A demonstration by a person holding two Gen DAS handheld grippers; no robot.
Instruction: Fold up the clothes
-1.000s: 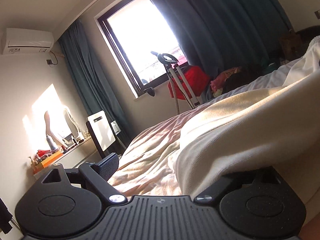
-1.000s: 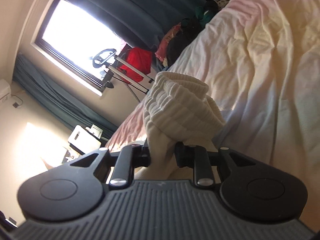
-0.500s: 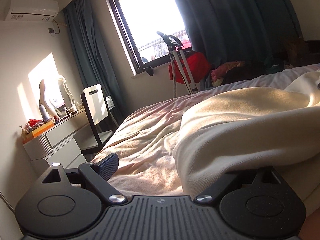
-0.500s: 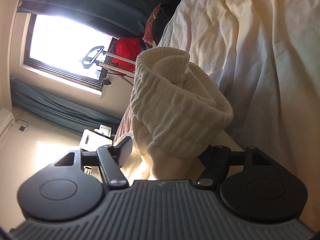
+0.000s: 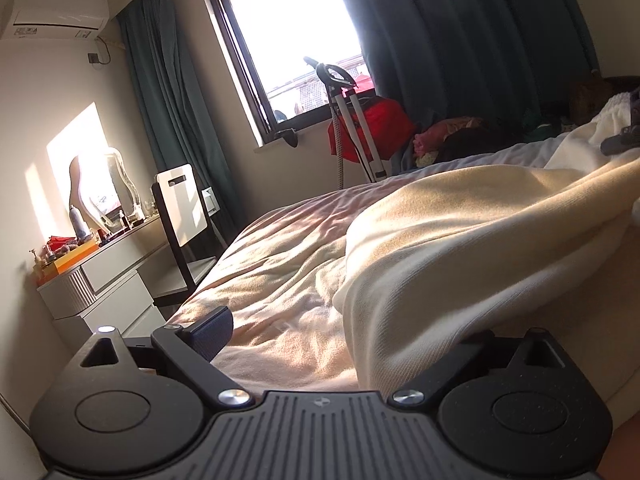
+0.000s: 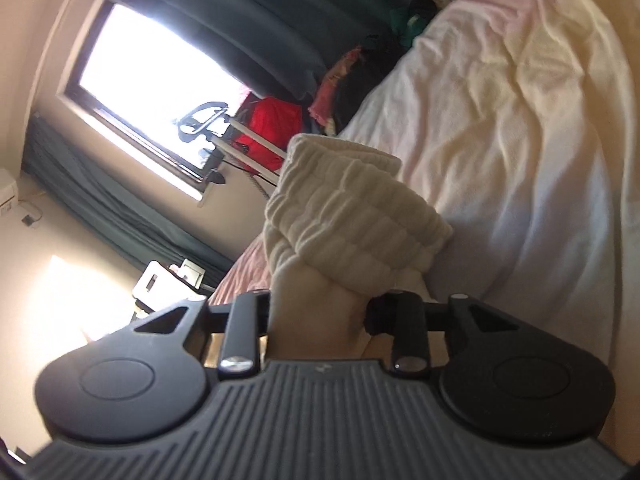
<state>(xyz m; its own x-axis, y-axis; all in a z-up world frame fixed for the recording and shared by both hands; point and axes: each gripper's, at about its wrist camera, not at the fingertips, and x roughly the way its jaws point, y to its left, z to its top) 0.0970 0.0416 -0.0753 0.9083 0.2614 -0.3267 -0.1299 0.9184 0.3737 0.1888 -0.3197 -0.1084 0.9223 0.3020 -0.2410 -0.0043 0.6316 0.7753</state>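
Cream garment (image 5: 460, 240) lies draped on the bed (image 5: 280, 264) — soft, thick, limp; right gripper (image 6: 318, 312) jaws pinch it below the ribbed cuff (image 6: 352, 216), a firm hold — left gripper (image 5: 332, 344) jaws wide apart, fabric draped over one.

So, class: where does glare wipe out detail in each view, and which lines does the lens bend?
Left wrist view: the window is blown out white, a sun patch glares around the mirror, and the curtain bows at the edge. Right wrist view: the same window burns out, its frame curves, and the cream garment stays evenly lit.
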